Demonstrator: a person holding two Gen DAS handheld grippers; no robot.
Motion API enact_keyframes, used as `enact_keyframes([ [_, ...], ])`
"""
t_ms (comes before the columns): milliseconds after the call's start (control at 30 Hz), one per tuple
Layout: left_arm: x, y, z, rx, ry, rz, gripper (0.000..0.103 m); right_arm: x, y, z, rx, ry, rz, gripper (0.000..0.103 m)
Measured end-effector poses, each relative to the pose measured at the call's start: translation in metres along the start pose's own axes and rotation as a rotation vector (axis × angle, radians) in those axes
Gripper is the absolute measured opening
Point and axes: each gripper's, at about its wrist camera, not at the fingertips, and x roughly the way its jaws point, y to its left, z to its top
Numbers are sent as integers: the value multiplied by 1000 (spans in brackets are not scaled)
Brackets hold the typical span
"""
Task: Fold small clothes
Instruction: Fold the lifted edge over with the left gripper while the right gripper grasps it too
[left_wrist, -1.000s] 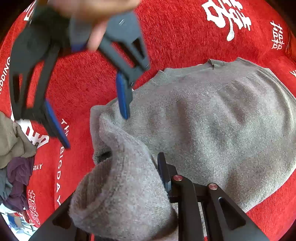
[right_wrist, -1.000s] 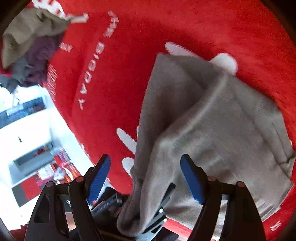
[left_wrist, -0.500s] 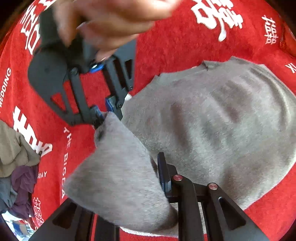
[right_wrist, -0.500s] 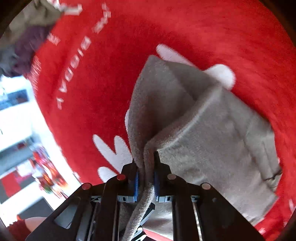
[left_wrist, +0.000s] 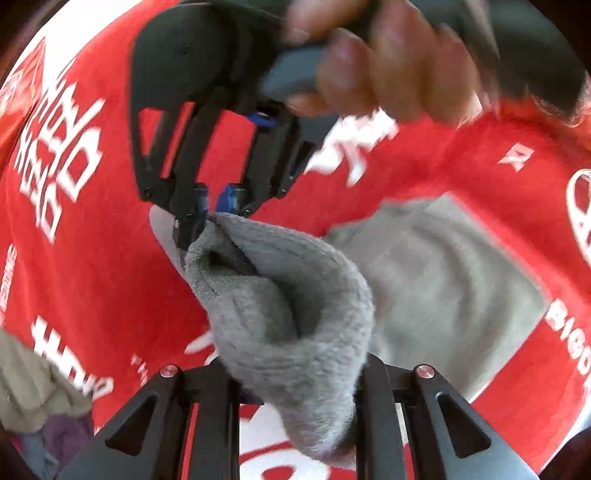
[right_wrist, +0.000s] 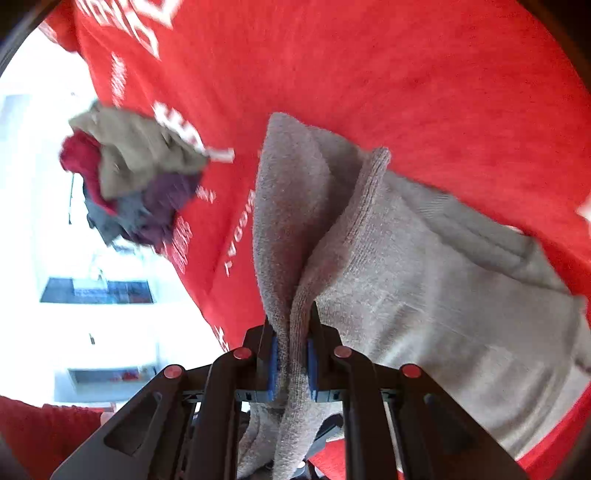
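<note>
I have both claws, left claw (left_wrist: 295, 373) and right claw (right_wrist: 291, 363), clamped on one edge of the grey sweater (right_wrist: 424, 280), lifting it off the red cloth (right_wrist: 369, 74), presumably to carry a fold across its body.

bright daylight, blown-out white glare at the right wrist view's left, motion blur throughout, fisheye-bent, dark corners.

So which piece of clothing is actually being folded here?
On the red cloth with white lettering lies a grey sweater, the only spread-out garment. Both tools pinch it: right tool, left tool. The pile beside it is crumpled and mixed in colour.
</note>
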Motion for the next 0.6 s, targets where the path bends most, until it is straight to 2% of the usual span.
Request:
enact_keyframes([
  [100, -11, -29, 26, 67, -52, -35, 20, -46, -24, -26, 40, -119, 42, 13],
  [133, -13, -38, 31, 87, -64, -46, 20, -73, -41, -38, 64, -165, 62, 13],
  [300, -10, -97, 50, 193, -92, -140, 20, -128, -100, -91, 167, -300, 88, 13],
  [433, 8, -150, 45, 274, -55, -217, 20, -131, -167, -136, 309, -366, 50, 13],
  [600, 36, -196, 20, 351, 13, -266, 20, -100, -246, -177, 495, -354, 5, 14],
])
